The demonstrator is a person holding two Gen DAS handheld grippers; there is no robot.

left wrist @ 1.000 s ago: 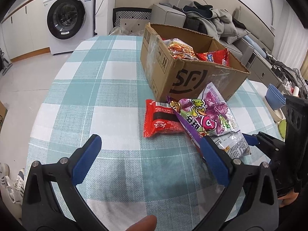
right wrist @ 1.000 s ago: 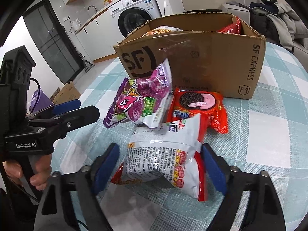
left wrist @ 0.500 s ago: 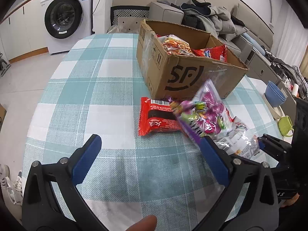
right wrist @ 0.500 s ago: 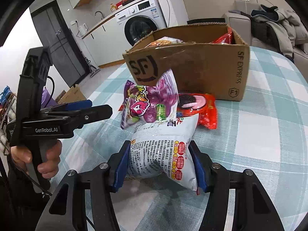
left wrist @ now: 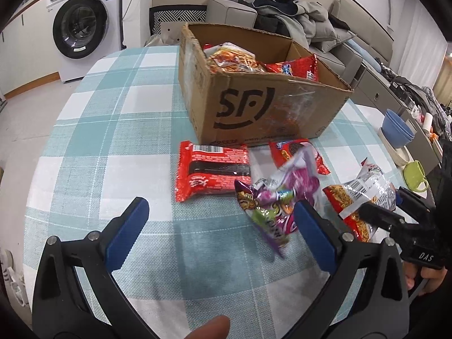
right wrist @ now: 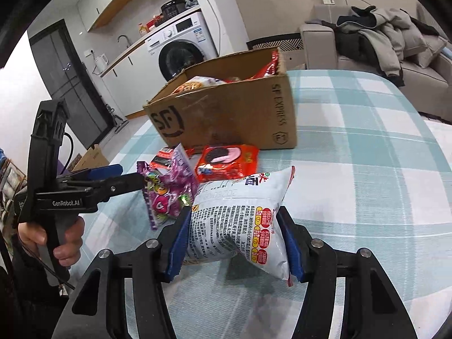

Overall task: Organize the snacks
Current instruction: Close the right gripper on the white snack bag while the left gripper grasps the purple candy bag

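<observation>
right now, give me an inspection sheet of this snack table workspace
surface: teal-and-white checked tablecloth.
job's things: brown cardboard box holding snacks; flat red packet, purple crinkly bag and orange cookie packet lie before it.
clutter: nothing seen on the cloth.
grippers: left gripper open, empty; right gripper shut on white printed snack bag.
cables: black lead behind left gripper.
surroundings: white washing machine, grey sofa.

The right gripper (right wrist: 236,240) now clamps the white noodle bag (right wrist: 240,220), its jaws having just closed on it, and holds it lifted off the checked tablecloth (right wrist: 367,169). The purple candy bag (left wrist: 278,197), which leaned on it, now lies tumbled beside the left gripper (left wrist: 223,234).
</observation>
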